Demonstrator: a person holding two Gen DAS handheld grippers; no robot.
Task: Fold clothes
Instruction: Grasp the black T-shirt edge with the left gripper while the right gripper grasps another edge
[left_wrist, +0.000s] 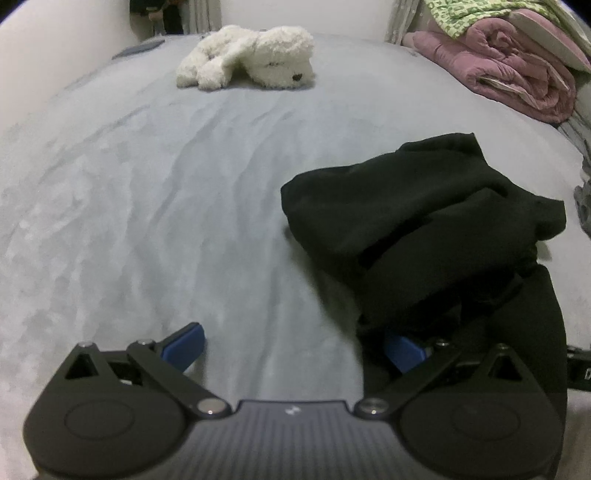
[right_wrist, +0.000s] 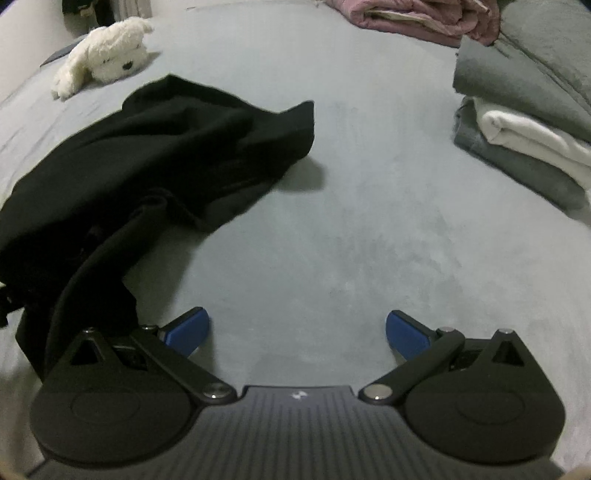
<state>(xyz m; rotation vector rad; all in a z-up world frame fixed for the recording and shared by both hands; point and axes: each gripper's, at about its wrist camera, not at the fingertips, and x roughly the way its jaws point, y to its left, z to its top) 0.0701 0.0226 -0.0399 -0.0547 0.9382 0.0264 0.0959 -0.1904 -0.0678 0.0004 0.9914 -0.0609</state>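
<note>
- The crumpled black soft cloth garment (left_wrist: 424, 221) lies in a bumpy heap on the pale grey-blue fuzzy bed cover (left_wrist: 166, 203). It has many folds, and one long part hangs down toward the bottom of the frame.
- In the left wrist view the garment fills the right side of the frame. It drapes over the right blue pad (left_wrist: 404, 350) of the left hand-held black gripper (left_wrist: 295, 347).
- The left gripper's jaws are spread wide. Only bed cover shows between them, and the left pad is bare. It is hard to tell if the cloth just rests on the right pad.
- In the right wrist view the garment (right_wrist: 155, 155) sits in the left half of the frame. Its hanging part comes down just beside the left arm of the right hand-held black gripper (right_wrist: 297, 330).
- The right gripper's jaws are also spread wide and hold nothing.
- A fluffy white stuffed toy dog (left_wrist: 247, 55) lies at the top of the frame, well apart from the garment.
- A stack of folded grey and white clothes (right_wrist: 524, 122) sits at the right edge of the right wrist view.
</note>
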